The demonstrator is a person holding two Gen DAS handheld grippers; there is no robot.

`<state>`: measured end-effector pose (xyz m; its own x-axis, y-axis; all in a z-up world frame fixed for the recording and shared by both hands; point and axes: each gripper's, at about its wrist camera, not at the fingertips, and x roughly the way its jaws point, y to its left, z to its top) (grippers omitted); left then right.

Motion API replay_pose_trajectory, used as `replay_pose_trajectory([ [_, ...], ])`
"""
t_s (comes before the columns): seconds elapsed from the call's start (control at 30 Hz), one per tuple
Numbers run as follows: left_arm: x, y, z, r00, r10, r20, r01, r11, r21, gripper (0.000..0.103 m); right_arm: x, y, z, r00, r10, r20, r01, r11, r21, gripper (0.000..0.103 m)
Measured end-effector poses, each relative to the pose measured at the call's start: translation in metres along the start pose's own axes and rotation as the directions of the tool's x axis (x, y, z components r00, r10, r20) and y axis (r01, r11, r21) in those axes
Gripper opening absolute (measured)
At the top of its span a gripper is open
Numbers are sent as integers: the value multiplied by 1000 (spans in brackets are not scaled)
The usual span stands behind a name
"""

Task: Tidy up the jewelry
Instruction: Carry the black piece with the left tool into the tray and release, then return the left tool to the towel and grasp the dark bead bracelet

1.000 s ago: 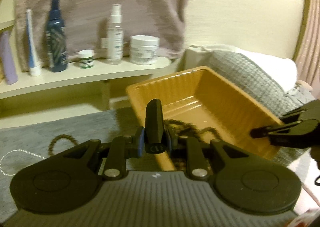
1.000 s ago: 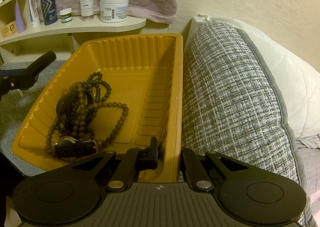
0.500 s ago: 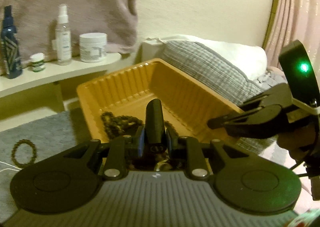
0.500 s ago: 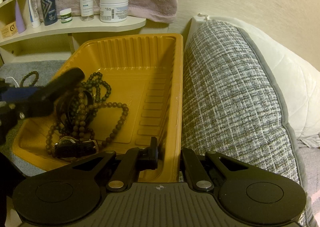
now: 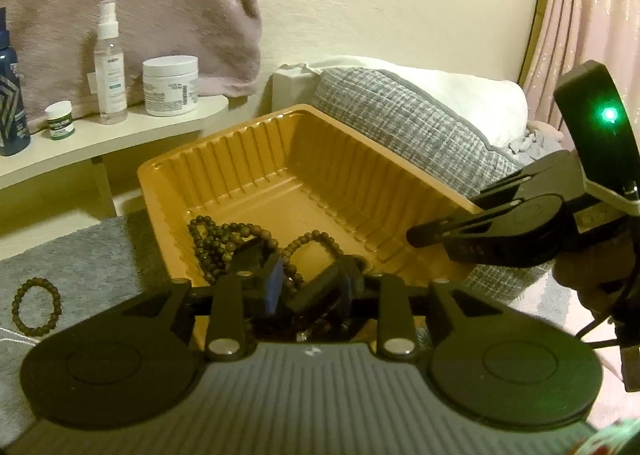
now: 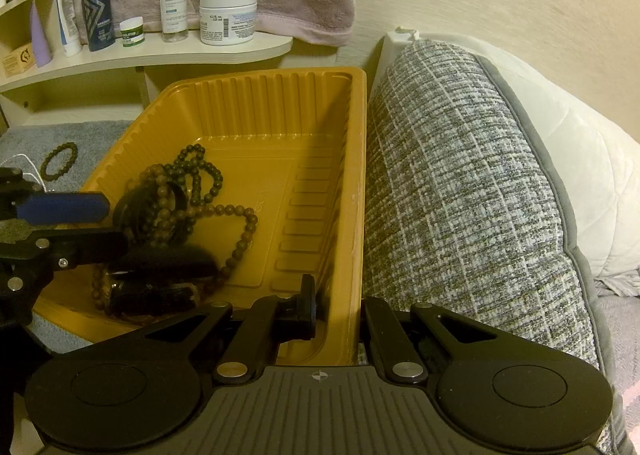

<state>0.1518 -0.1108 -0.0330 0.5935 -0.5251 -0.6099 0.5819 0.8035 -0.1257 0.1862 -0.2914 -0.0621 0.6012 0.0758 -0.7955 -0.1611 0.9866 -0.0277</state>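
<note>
Left gripper low over bead pile at near-left end of orange tray, jaws narrow and just been opening, nothing visibly pinched, tips partly lost in dark clutter. Right gripper clamped on tray's right wall, outer finger hidden behind it. Far half of tray bare; loose bracelet on grey mat outside, pillow tight against right rim

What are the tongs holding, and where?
Right tongs pinch the yellow tray by its near side wall. Left tongs, just opening over the beads, seem empty.
</note>
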Motion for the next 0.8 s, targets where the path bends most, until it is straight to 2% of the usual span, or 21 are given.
replay_pose_trajectory([
  [0.33, -11, 15, 0, 998, 50, 28, -49, 998, -35, 26, 0, 1, 0, 1000, 0, 0, 0, 1000, -1, 5],
  [0.5, -23, 32, -6, 992, 120, 41, -117, 991, -65, 26, 0, 1, 0, 1000, 0, 0, 0, 1000, 0, 5],
  [0.7, -39, 65, -21, 971, 237, 24, -233, 966, -108, 26, 0, 1, 0, 1000, 0, 0, 0, 1000, -1, 5],
  [0.8, -45, 84, -30, 955, 298, 6, -295, 948, -121, 26, 0, 1, 0, 1000, -2, 0, 2, 1000, -2, 5],
])
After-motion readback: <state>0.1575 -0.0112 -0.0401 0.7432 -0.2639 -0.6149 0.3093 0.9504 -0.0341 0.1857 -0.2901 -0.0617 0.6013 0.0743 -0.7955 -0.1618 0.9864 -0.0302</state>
